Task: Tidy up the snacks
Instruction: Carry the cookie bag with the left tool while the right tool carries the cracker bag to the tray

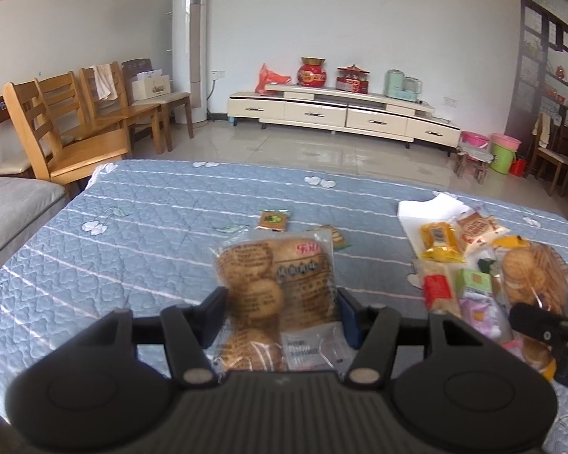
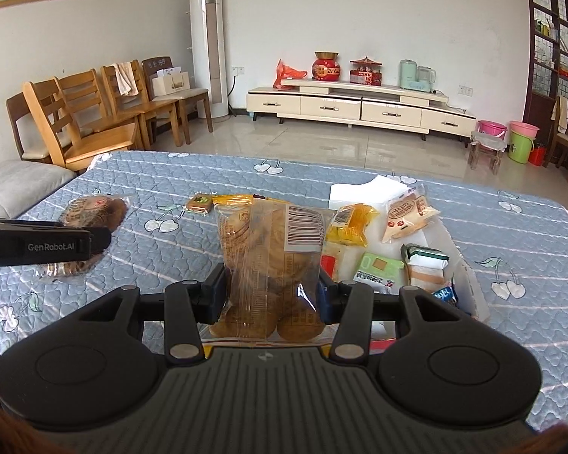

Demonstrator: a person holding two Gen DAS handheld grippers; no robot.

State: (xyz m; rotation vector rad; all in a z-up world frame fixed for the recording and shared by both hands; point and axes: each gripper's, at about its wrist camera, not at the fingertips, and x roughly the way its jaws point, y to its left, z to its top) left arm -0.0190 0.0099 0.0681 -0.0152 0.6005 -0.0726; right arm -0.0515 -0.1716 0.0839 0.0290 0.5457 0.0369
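Both grippers pinch clear cookie packs above the blue quilt (image 1: pixel 132 227): left gripper (image 1: pixel 282 316) one pack (image 1: pixel 276 283), right gripper (image 2: pixel 270 291) another (image 2: pixel 269 261). Best to lower each flat beside the snack pile (image 2: pixel 390 238), releasing only once supported.

Bed cover (image 1: pixel 140 227): blue quilted, white stripes, white heart prints. Both biscuit packs clear with brown biscuits: left pack (image 1: pixel 280 283), right pack (image 2: pixel 269 257) with white barcode label. Yellow packet (image 2: pixel 350 225), green-white box (image 2: pixel 378 268).
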